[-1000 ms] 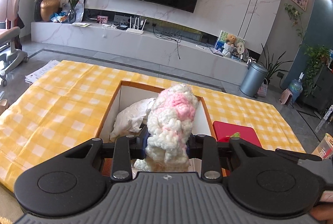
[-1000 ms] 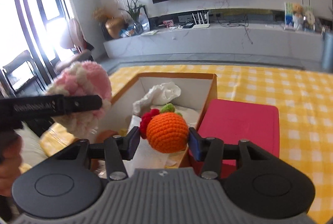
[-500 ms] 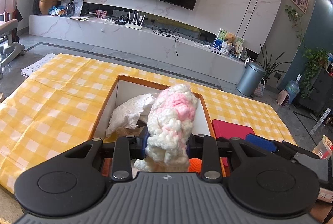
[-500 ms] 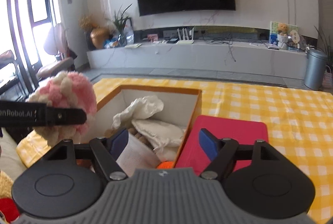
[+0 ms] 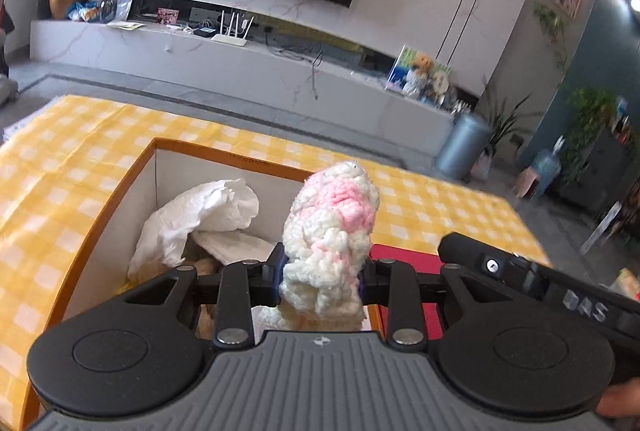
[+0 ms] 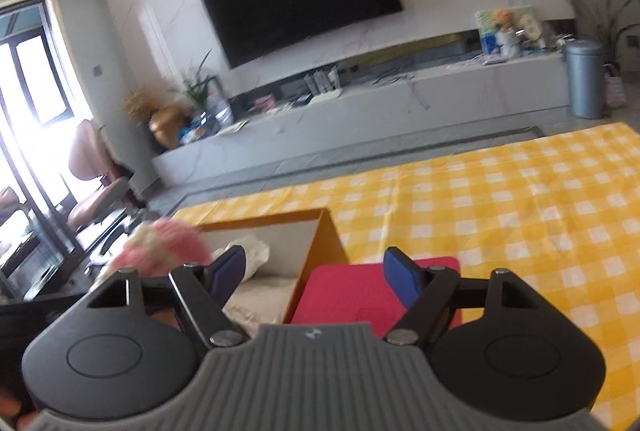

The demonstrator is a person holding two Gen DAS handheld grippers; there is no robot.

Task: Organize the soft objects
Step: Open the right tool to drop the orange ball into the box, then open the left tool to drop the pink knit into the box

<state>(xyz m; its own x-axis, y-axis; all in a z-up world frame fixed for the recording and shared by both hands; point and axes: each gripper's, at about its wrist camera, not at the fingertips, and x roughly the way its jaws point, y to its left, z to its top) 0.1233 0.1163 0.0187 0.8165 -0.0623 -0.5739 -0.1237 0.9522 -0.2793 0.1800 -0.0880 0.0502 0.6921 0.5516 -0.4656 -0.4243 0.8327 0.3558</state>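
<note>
My left gripper is shut on a pink and white crocheted toy, which it holds upright over the near end of the orange cardboard box. Crumpled white cloth lies in the box. In the right wrist view my right gripper stands open with nothing between its blue pads, above the box's right wall and a red lid. The toy shows blurred at the left there. The right gripper's body reaches in from the right of the left wrist view.
The box and the red lid rest on a table with a yellow checked cloth. Behind it runs a long marble TV bench under a wall-mounted screen. A grey bin stands at the bench's right end.
The right gripper let go of an orange crocheted ball into the box, opened wide, and tilted as it drew off to the right. The left gripper carried the toy closer over the box.
</note>
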